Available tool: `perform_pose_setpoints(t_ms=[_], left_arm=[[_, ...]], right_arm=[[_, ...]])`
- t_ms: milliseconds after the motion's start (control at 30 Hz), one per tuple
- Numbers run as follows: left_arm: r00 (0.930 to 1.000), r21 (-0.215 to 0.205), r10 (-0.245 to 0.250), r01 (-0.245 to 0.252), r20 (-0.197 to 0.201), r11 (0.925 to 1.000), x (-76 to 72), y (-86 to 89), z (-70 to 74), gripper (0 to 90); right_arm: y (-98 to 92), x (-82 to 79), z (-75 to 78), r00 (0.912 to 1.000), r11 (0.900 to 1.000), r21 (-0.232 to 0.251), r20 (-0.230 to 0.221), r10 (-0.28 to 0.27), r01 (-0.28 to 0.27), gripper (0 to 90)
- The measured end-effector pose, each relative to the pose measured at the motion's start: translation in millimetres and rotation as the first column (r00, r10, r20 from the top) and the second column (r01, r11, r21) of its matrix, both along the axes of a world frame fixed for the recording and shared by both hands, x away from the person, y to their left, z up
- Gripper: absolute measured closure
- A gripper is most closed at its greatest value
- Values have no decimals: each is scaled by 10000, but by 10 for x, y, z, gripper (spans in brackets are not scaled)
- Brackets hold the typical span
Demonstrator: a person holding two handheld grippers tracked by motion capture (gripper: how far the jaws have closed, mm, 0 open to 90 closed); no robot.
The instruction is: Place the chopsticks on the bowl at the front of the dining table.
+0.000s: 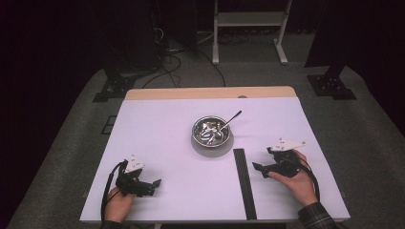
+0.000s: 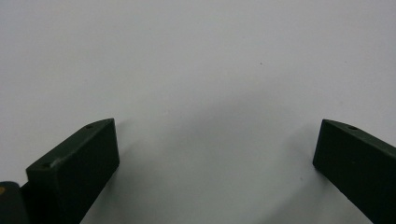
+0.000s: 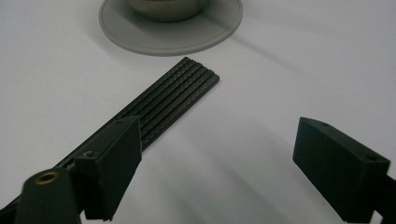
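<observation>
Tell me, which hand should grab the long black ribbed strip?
Probably the right. The right gripper rests open just beside the long black ribbed strip, while the left gripper, also open, faces bare white table farther off.

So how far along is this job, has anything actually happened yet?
It looks barely begun. Done: nothing that I can see; the bowl sits on its coaster with a spoon and other cutlery inside. In hand: nothing. The left gripper and right gripper rest open on the table, the right beside the black strip. Left: probably all the handling.
</observation>
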State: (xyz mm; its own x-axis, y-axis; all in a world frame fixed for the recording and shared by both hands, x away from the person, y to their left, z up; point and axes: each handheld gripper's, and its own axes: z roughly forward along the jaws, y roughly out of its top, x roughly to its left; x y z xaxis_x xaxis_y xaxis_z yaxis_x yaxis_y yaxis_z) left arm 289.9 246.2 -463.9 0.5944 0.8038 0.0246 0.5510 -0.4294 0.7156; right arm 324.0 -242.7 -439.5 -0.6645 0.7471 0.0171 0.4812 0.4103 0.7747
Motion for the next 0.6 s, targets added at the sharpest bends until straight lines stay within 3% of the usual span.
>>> perform_pose_setpoints(t_ms=[600], left_arm=[[10000,2,-1,1,-3,10000,0,0,0,0]], right_arm=[[118,132,39,10000,9999,140,10,28,-28,139]])
